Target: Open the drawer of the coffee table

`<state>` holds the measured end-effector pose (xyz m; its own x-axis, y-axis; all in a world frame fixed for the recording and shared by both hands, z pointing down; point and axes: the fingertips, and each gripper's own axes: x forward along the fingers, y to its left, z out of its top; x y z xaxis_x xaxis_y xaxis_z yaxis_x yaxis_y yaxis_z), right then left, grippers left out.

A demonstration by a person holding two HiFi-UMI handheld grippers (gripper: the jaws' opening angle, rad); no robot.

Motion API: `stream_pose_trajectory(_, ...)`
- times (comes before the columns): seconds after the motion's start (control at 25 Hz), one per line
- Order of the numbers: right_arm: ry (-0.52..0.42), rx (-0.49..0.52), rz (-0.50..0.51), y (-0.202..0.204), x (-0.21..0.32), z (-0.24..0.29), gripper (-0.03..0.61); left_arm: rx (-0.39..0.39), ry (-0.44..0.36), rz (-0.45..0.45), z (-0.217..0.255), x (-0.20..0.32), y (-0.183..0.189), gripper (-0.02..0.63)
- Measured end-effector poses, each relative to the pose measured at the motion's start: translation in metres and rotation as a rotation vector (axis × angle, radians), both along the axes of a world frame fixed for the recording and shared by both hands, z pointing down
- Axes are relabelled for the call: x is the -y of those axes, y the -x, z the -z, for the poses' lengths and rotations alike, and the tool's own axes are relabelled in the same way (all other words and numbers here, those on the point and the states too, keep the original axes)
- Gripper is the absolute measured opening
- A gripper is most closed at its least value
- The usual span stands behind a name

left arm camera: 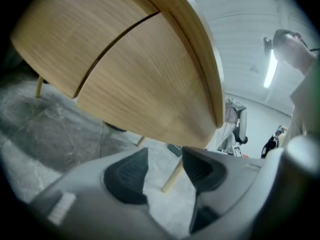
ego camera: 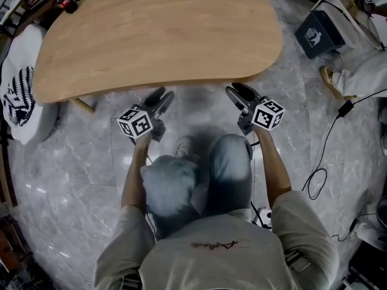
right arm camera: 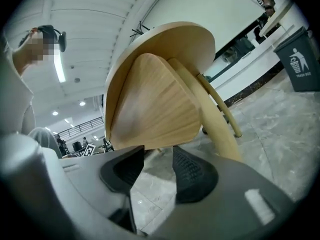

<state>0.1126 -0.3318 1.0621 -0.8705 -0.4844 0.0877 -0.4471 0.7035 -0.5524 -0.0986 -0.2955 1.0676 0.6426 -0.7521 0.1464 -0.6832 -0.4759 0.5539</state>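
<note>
Evenly lit from overhead; strip light (left arm camera: pixel 270 69) blown out at right in left gripper view. Soft shadow on floor below table (ego camera: pixel 157 41) near edge. Heavy fisheye, dark vignetted corners. Left hand-held gripper (left arm camera: pixel 164 155) body blurred up close.

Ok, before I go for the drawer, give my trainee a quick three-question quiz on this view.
1. True or false: the left gripper is clamped on the coffee table.
2. What stands between the jaws of the right gripper? A) the drawer edge B) nothing C) a table leg
3. Fill in: the dark bin stands off the table's end on the ____ gripper's side.
Key: 1 false, its jaws are apart and empty; 2 B; 3 right.
</note>
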Motion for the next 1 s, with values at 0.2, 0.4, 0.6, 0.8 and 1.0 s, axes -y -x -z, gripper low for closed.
stream_pose_trajectory(0.2,0.006,0.010,0.015,0.005,0.006,0.000,0.179,-0.014,-0.017,-0.004,0.007,0.017,0.006,0.216)
stream_pose_trajectory(0.4,0.045,0.107,0.014,0.000,0.014,0.002,0.160,-0.026,-0.054,-0.064,0.015,0.020,0.005,0.225)
stream_pose_trajectory(0.6,0.043,0.120,0.065,0.001,0.016,0.003,0.150,-0.059,-0.079,-0.077,0.020,0.021,0.005,0.221)
stream_pose_trajectory(0.8,0.040,0.130,0.092,0.001,0.008,0.002,0.134,-0.073,-0.085,-0.087,0.020,0.016,0.005,0.204)
stream_pose_trajectory(1.0,0.030,0.148,0.097,-0.002,-0.005,0.002,0.120,-0.058,-0.086,-0.097,0.019,0.003,0.003,0.195)
